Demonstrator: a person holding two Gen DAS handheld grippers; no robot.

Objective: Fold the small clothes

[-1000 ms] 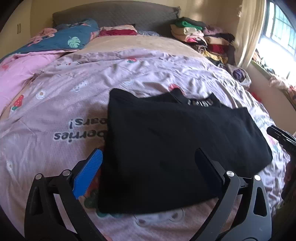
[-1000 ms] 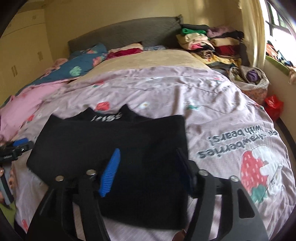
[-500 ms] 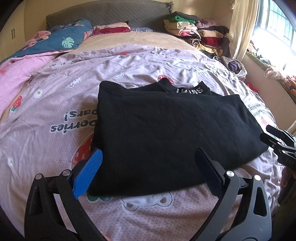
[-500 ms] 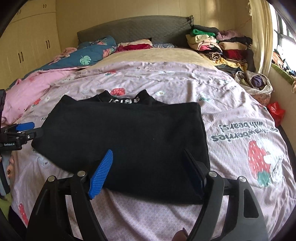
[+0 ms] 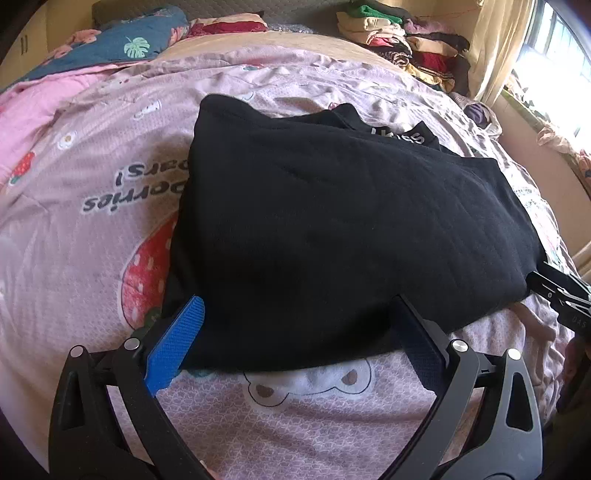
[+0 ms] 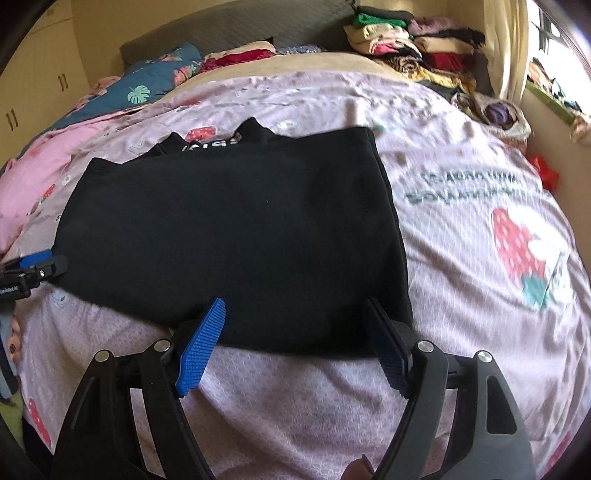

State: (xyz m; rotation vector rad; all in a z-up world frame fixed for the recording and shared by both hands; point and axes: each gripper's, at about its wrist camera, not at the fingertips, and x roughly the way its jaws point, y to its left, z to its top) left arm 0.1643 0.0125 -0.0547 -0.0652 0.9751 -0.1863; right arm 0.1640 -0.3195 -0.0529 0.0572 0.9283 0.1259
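Looking down both sets of fingers, I see a black knit garment folded into a rough rectangle (image 5: 343, 229), lying flat on a bed covered by a pale pink quilt printed with strawberries, bears and lettering (image 5: 92, 258). A collar band with white letters shows at the garment's far edge.

My left gripper (image 5: 299, 332) has its fingers spread wide, holding nothing. Its blue ribbed pad (image 5: 173, 347) sits at the garment's near-left corner, and the other dark pad sits over the near edge further right. I cannot tell whether either pad touches the cloth.

My right gripper (image 6: 295, 332) is likewise spread wide and empty, hanging over the near edge of the garment (image 6: 229, 229) by its near-right corner. In the left wrist view the right gripper's black tip (image 5: 561, 295) shows at the garment's right end; in the right wrist view the left gripper's blue-tipped end (image 6: 33, 266) lies just beside the garment's left end.

Farther back, a stack of folded clothes in mixed colours (image 5: 402, 40) sits at the bed's far right corner near a cream curtain (image 5: 495, 48). A dark blue leaf-print blanket (image 6: 155, 85) lies at the far left, below a grey padded headboard (image 6: 236, 26).
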